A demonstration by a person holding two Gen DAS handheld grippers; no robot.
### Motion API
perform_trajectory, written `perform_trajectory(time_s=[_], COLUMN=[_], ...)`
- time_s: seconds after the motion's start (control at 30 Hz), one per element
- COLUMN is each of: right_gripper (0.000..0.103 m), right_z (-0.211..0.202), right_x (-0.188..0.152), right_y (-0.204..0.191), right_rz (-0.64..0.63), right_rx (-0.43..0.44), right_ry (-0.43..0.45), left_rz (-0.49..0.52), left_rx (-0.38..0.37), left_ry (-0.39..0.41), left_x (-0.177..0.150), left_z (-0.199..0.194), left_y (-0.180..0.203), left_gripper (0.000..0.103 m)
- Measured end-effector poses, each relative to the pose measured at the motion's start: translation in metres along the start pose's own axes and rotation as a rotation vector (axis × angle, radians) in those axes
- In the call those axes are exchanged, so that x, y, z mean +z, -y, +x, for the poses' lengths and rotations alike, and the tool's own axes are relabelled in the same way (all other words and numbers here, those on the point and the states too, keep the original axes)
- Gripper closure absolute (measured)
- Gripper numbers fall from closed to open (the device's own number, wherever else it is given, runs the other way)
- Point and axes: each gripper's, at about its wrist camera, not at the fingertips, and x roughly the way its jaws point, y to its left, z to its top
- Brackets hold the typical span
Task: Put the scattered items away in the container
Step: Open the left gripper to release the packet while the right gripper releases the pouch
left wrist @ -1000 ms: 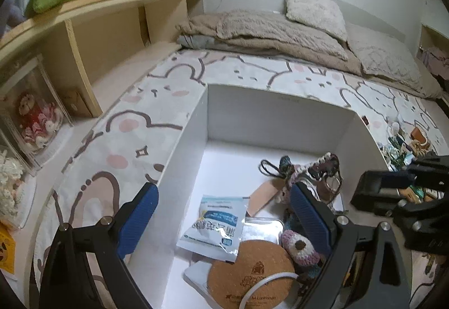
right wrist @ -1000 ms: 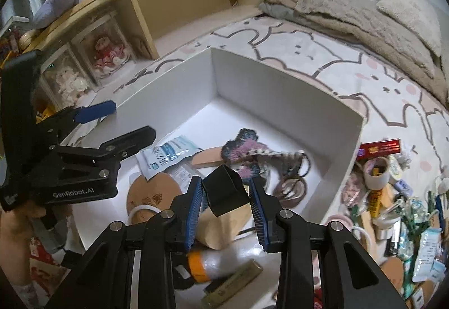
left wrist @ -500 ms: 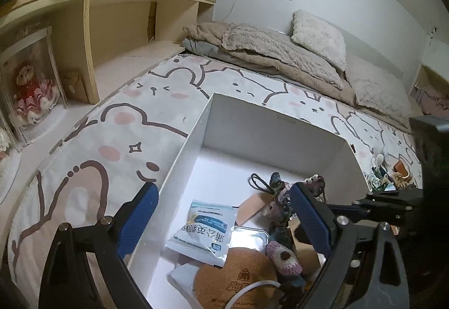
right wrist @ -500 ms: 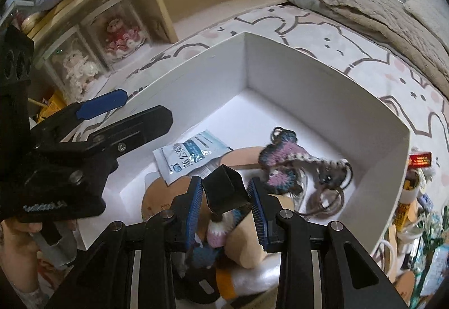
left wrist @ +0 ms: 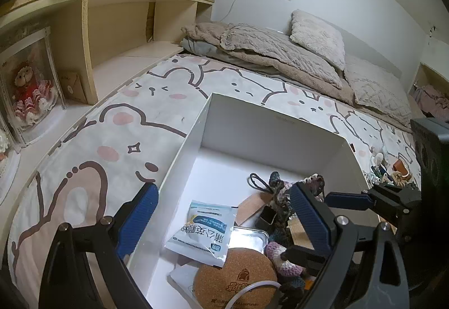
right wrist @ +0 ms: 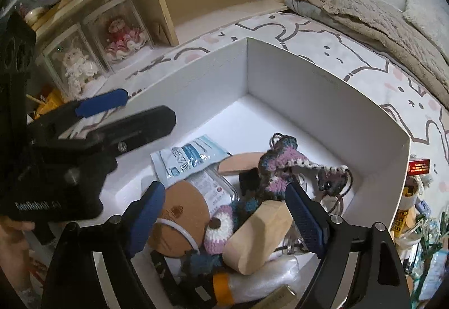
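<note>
A white box point(left wrist: 269, 123) point(right wrist: 317, 87) stands on the bed. In it lie a small black cube point(right wrist: 249, 178) point(left wrist: 267, 215), a blue-white sachet point(left wrist: 202, 227) point(right wrist: 193, 157), a cork coaster point(left wrist: 238, 281) point(right wrist: 182, 222), crocheted pieces point(right wrist: 283, 166), a wooden block point(right wrist: 258, 233) and a clear tin point(left wrist: 247, 237). My right gripper point(right wrist: 224, 213) is open and empty above the box contents. My left gripper point(left wrist: 224, 213) is open and empty over the box's left wall; it also shows in the right wrist view point(right wrist: 112, 118).
Several small loose items lie on the cartoon-print sheet right of the box point(right wrist: 418, 208) point(left wrist: 393, 168). A wooden shelf point(left wrist: 118, 28) with doll display cases point(right wrist: 98, 42) runs along the left. Blankets and pillows point(left wrist: 294, 48) lie at the far end.
My right gripper has opened and let go of the small black cube, which now lies in the box. Both grippers have shifted a little over the box.
</note>
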Motion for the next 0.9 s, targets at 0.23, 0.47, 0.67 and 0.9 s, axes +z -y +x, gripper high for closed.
perform_trajectory(time_s=[0.23,0.47,0.67,0.9], right_gripper=[0.016,0.015,0.015,0.015], right_z=[-0.009,-0.019,-0.028,-0.042], right_x=[-0.003,-0.007,-0.012,-0.016], right_y=[0.005,0.016,0.02,0.026], right_rz=[0.022,0.061,0.071,0.092], right_rx=[0.014,0.035,0.035,0.033], right_ry=[0.02,0.042,0.064,0.101], left_rz=[0.024,0.035,0.042,0.018], left_rx=[0.022,0.047,0.058,0.06], left_ry=[-0.009,-0.017,-0.024,-0.019], left_x=[-0.001,-0.001,-0.001,0.0], left_z=[0.002,0.002,0.002,-0.002], left_y=[0.002,0.004,0.005,0.003], left_gripper=[0.008,0.008,0.008,0.0])
